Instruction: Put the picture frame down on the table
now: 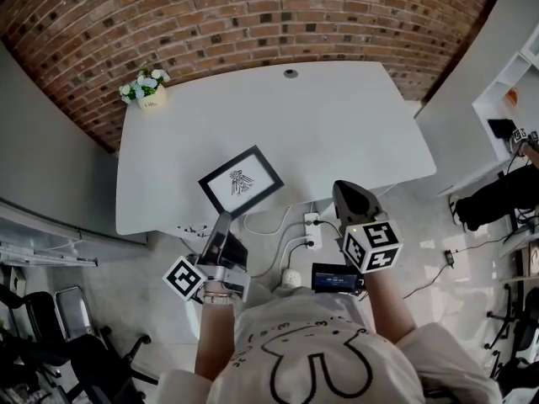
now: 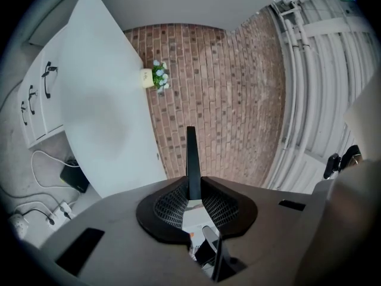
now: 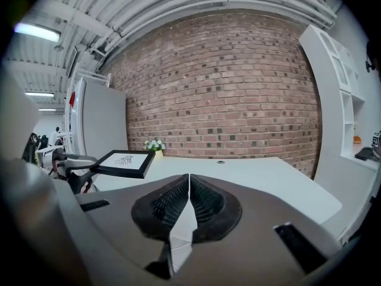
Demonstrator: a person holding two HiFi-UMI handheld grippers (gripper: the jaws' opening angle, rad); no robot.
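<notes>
A black picture frame (image 1: 242, 180) with a white mat and a small dark drawing hangs just above the near edge of the white table (image 1: 295, 116). My left gripper (image 1: 222, 222) is shut on its near corner. In the left gripper view the frame (image 2: 191, 157) shows edge-on as a thin black bar between the pads. From the right gripper view the frame (image 3: 124, 161) lies nearly flat at the left, above the tabletop (image 3: 250, 174). My right gripper (image 1: 344, 188) is to the right of the frame, short of the table's edge, shut with nothing in it (image 3: 189, 186).
A small pot of white flowers (image 1: 147, 91) stands at the table's far left corner. A cable hole (image 1: 290, 73) sits at the far edge. A power strip with cables (image 1: 312, 231) lies on the floor under the near edge. White shelves (image 1: 505, 91) stand at the right.
</notes>
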